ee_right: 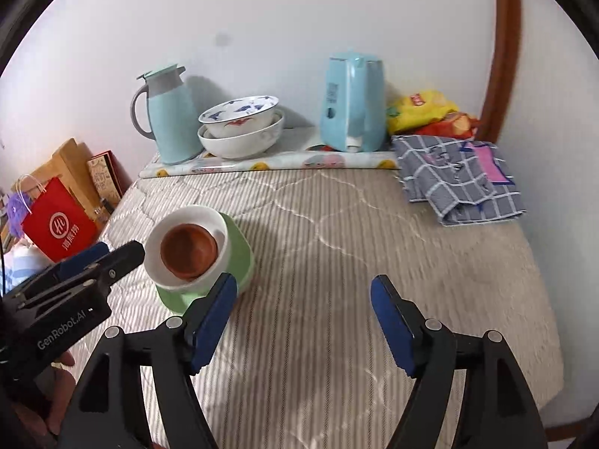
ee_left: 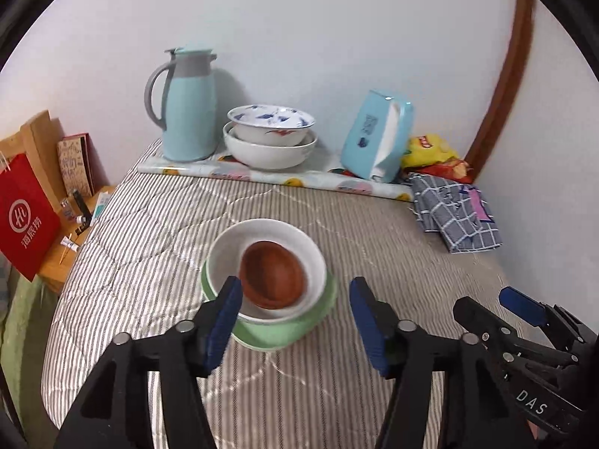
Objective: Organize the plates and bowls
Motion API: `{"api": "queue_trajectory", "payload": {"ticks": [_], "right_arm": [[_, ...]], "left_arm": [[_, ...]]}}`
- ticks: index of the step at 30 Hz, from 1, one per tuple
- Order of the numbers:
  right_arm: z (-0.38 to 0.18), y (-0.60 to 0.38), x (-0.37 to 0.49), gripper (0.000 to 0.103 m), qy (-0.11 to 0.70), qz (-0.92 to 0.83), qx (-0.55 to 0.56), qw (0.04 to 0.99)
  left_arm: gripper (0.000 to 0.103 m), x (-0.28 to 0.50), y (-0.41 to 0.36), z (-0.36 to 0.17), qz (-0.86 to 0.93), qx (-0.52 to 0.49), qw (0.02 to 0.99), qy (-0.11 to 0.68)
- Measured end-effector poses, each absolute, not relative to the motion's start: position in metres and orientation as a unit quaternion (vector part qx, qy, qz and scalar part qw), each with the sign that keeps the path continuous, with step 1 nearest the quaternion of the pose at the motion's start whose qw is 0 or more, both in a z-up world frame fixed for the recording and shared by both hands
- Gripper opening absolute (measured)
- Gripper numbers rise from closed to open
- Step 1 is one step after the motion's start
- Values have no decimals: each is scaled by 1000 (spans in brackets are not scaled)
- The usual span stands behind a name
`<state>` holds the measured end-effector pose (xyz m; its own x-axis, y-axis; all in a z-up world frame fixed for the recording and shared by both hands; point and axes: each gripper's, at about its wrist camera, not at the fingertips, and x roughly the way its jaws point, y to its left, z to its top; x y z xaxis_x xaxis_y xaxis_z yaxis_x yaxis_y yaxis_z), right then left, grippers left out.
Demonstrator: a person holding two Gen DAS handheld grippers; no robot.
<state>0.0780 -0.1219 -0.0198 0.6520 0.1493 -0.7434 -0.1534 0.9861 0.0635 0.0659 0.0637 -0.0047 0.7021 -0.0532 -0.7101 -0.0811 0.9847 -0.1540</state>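
Three bowls stand nested in one stack on the striped quilted bed cover: a brown bowl sits inside a white bowl, which sits inside a green bowl. Left gripper is positioned just short of this stack, its blue-padded fingers spread wide apart and holding nothing; the left finger overlaps the near left edge of the stack in the left wrist view, but contact cannot be confirmed. Right gripper is over bare bed cover to the right of the stack, fingers likewise spread apart and empty; its left finger lies near the green bowl's base in the right wrist view. A second stack is at the rear, on a fruit-patterned sheet along the wall: a blue-patterned bowl nested in a large white bowl. Immediately left of that stack stands a light blue thermos jug, upright, handle to the left. To the right of it, a light blue tissue box leans tilted. Beyond the box lie yellow and red snack packets, and in front of them a folded grey checked cloth rests on the bed cover. Off the left edge of the bed, a red paper bag and brown paper bag stand together.
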Motion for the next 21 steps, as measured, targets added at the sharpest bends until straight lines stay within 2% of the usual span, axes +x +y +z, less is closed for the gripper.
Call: {"api": "queue_trajectory", "payload": {"ticks": [8,10,15,21], "right_arm": [[-11,-156,50,74,401,58,12,914],[-9,-162,43,84,396,48,11,917],[-4,-170,29,93,382,38,5,923],[-3,-181,22,93,383,31,16,923]], "left_arm": [[79,42,39,10,-5,-78,928,364],[83,37,34,12,-5,-77,929,361],[89,27,26,16,-3,-75,931,358],[90,18,20,19,-2,-67,932,355]]}}
